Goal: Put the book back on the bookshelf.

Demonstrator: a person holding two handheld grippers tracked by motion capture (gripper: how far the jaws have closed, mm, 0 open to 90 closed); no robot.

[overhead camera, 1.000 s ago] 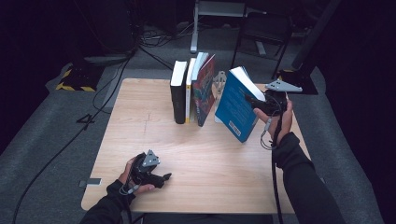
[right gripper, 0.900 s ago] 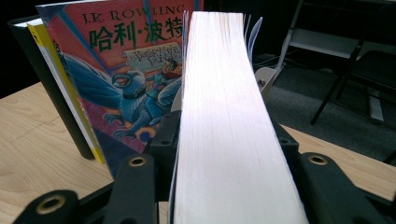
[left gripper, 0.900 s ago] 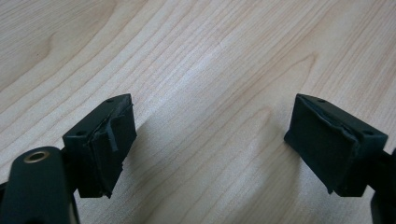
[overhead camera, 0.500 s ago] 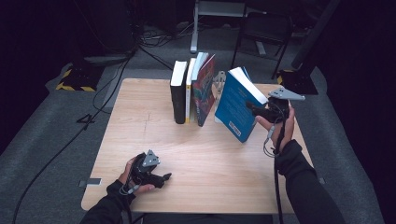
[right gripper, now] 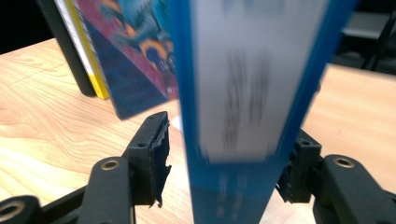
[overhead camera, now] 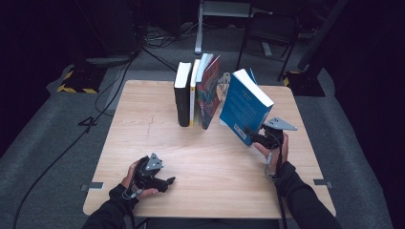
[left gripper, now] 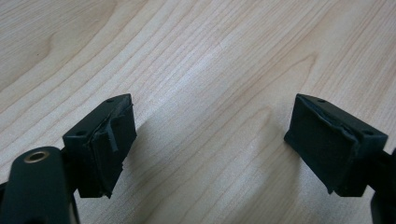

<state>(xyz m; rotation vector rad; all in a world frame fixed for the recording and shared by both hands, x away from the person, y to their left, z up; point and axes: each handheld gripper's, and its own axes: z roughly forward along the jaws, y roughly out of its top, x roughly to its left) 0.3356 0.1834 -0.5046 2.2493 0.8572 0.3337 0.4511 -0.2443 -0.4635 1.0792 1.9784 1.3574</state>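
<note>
A blue book (overhead camera: 241, 107) stands tilted on the wooden table (overhead camera: 143, 124), to the right of an upright row: a black book (overhead camera: 182, 98), a yellow-edged book (overhead camera: 193, 90) and a colourful book (overhead camera: 209, 93). My right gripper (overhead camera: 254, 136) is at the blue book's lower near corner. In the right gripper view the blue book (right gripper: 243, 93) sits between the jaws of my right gripper (right gripper: 229, 135), with a gap at the left pad (right gripper: 156, 154); these jaws have just been opening. My left gripper (overhead camera: 167, 181) lies near the front left, and its jaws (left gripper: 210, 126) stand open over bare wood.
A grey metal bookend (overhead camera: 224, 81) shows between the colourful book and the blue one. Behind the table are a chair (overhead camera: 267, 33), floor cables (overhead camera: 114, 90) and a yellow-black striped block (overhead camera: 76, 83). The table's right edge is close to my right hand.
My right gripper has slid down the blue book's near edge, from near its top to its lower corner. The book and the left gripper have stayed put.
</note>
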